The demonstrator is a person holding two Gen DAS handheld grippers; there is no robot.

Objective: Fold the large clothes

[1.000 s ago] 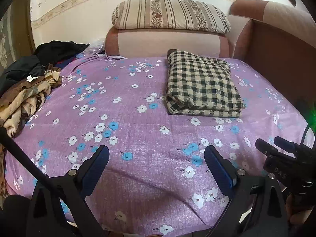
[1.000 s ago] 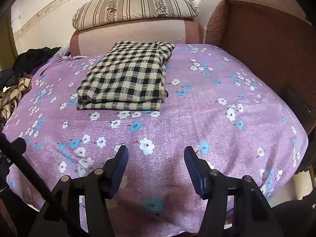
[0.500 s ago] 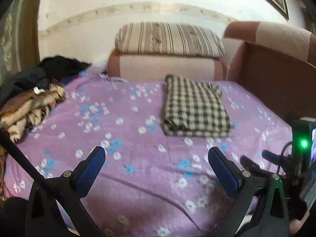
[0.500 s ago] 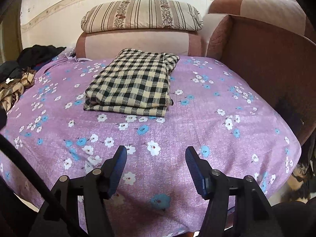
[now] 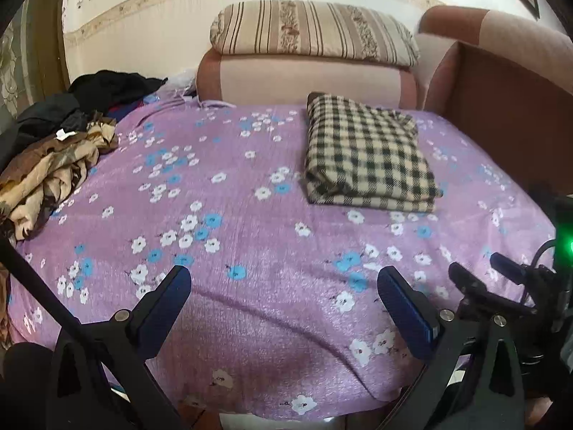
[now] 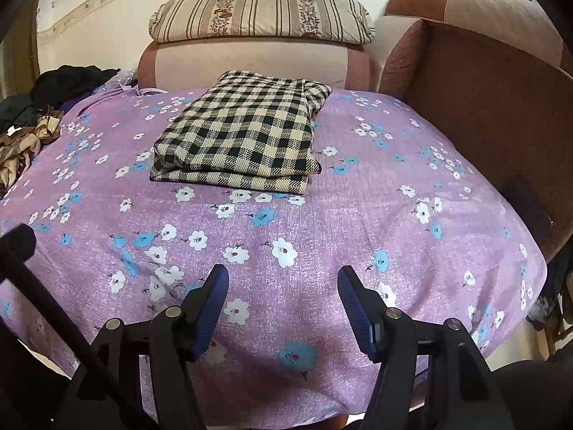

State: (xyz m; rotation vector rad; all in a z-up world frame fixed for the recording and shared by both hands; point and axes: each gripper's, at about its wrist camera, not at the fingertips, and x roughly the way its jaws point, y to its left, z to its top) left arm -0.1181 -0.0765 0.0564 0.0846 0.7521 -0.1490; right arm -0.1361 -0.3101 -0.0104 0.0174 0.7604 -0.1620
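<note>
Up close in the left wrist view, the left gripper (image 5: 283, 286) hangs over the near part of a bed covered by a purple flowered sheet (image 5: 250, 258), its blue-padded jaws spread wide with only bare sheet between them; they have just been opening. At about one o'clock from the gripper lies the folded checked cloth (image 5: 365, 154), flat on the sheet and apart from everything else. A heap of unfolded clothes (image 5: 50, 157), brown-patterned in front and black behind, sits at ten o'clock along the left edge of the bed. At twelve o'clock a pink and brown cushion block (image 5: 304, 79) stands against the white wall, with a striped pillow (image 5: 311, 32) resting on top. A brown upholstered side panel (image 5: 508, 107) closes the bed at two o'clock. The right gripper (image 5: 501, 279) shows at four o'clock, near the bed's front edge. Wide bare sheet lies between the heap and the checked cloth.

Over in the right wrist view, the right gripper (image 6: 283, 286) also stands open above empty sheet (image 6: 322, 229), its jaws narrower than the left one's. The checked cloth (image 6: 240, 132) lies at eleven o'clock, the striped pillow (image 6: 261, 12) beyond it, the clothes heap (image 6: 32, 125) far off at ten o'clock. The brown panel (image 6: 494, 122) runs along the right edge at two o'clock, and the sheet's near edge drops away below the fingers.
</note>
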